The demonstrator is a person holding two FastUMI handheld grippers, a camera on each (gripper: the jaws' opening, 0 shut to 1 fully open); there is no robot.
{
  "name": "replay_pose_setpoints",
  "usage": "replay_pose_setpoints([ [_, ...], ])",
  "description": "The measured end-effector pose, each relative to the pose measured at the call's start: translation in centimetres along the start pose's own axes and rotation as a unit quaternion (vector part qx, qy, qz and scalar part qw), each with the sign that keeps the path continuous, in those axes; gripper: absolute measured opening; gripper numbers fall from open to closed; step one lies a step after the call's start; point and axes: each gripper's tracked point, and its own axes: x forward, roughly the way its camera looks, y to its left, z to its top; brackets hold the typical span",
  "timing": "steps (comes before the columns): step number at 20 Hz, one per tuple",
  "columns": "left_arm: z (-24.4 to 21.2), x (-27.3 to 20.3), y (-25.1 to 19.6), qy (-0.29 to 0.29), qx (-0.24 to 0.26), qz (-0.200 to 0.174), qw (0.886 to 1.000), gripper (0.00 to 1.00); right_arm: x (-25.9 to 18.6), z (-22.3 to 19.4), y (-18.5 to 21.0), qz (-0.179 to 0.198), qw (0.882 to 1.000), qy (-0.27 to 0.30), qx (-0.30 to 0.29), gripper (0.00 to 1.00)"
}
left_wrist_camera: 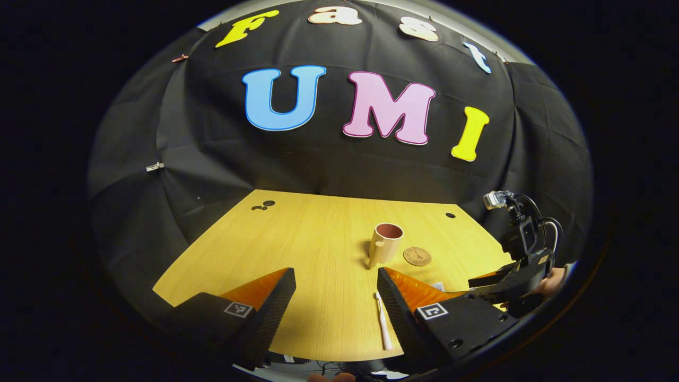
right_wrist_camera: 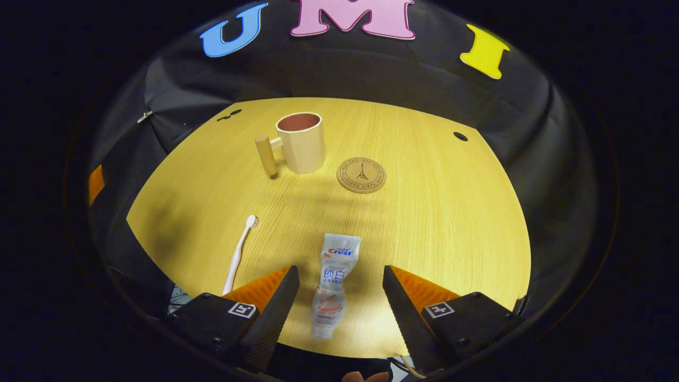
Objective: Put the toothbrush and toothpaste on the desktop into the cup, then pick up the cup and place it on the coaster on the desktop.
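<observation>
In the right gripper view, the right gripper (right_wrist_camera: 339,297) has its fingers apart, the toothpaste (right_wrist_camera: 332,286) lying flat between them on the worktop (right_wrist_camera: 451,223). The toothbrush (right_wrist_camera: 240,253) lies lower left; the cup (right_wrist_camera: 301,142) stands upright beside the coaster (right_wrist_camera: 361,174) at upper centre. The left gripper (left_wrist_camera: 336,302) also has its fingers apart.
</observation>
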Motion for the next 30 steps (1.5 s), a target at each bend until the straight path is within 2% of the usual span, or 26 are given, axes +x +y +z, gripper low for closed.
replay_pose_setpoints([
  [8, -0.4, 0.5, 1.4, 0.005, -0.007, 0.008, 1.000, 0.96, 3.0, -2.3, 0.4, -0.011, 0.998, 0.056, 0.006, 0.98],
  [16, -0.4, 0.4, 1.9, 0.007, -0.002, 0.012, 1.000, 0.96, 4.9, -2.9, 0.3, -0.020, 0.996, 0.091, 0.017, 0.97],
  [24, -0.9, -0.4, 2.0, 0.008, 0.004, 0.022, 1.000, 0.96, 5.3, -3.3, 0.6, -0.012, 0.992, 0.118, 0.049, 0.80],
  [26, -1.0, -0.5, 2.0, 0.009, 0.001, 0.024, 1.000, 0.96, 5.3, -3.3, 0.3, -0.014, 0.991, 0.119, 0.053, 0.73],
  [27, -1.0, -0.6, 1.9, 0.010, 0.000, 0.026, 1.000, 0.96, 5.4, -3.4, 0.2, -0.013, 0.991, 0.119, 0.052, 0.62],
  [29, -1.3, -1.0, 1.7, 0.011, -0.005, 0.031, 0.999, 0.96, 5.3, -3.5, 0.2, -0.008, 0.992, 0.119, 0.042, 0.49],
  [30, -1.5, -1.3, 1.6, 0.011, -0.007, 0.033, 0.999, 0.96, 5.2, -3.6, 0.2, -0.006, 0.992, 0.117, 0.036, 0.48],
])
